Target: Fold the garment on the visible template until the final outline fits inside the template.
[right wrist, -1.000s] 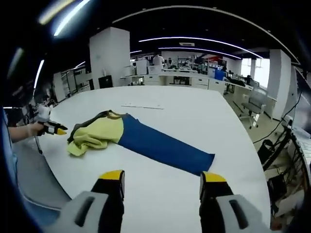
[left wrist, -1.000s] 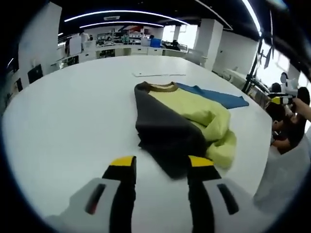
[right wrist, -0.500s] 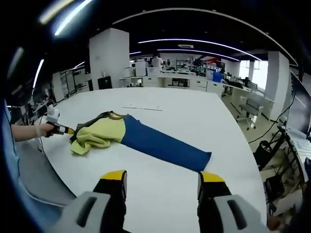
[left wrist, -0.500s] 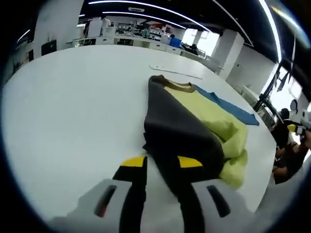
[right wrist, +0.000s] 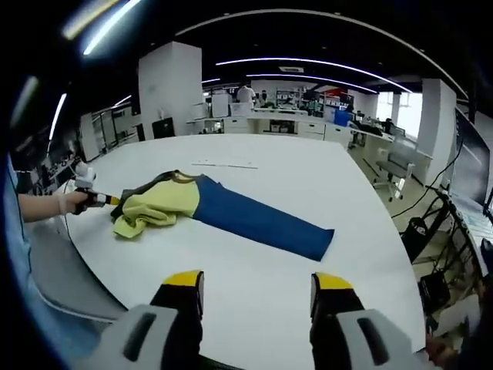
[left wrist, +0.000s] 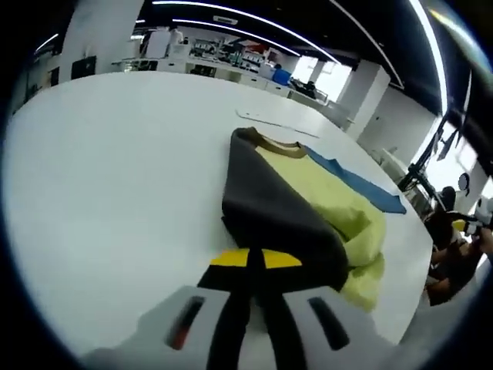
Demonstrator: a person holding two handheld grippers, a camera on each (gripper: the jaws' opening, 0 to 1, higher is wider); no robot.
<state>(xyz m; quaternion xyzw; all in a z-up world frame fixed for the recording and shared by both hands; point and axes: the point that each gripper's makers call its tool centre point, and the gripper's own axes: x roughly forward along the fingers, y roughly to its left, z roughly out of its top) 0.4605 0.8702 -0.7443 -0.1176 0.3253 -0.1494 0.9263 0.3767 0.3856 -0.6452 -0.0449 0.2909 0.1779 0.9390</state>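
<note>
The garment point(left wrist: 296, 200) lies on the white tabletop point(left wrist: 108, 169), near the edge where the person stands. It has a dark grey part, a yellow-green part that is bunched up, and a long blue part that stretches flat away from the bunch.

In the left gripper view the left tongs point(left wrist: 254, 260) are pressed together on the near corner of the dark grey part, with the fabric pinched between the yellow tips. In the right gripper view the same tongs point(right wrist: 110, 200) are seen at the left end of the garment point(right wrist: 223, 212), held by a hand point(right wrist: 75, 200).

The right tongs point(right wrist: 258, 281) are spread apart and hold nothing; they hover above the tabletop point(right wrist: 308, 177), well apart from the blue end of the garment.

A thin white sheet point(left wrist: 277, 121) lies flat on the tabletop beyond the collar.
</note>
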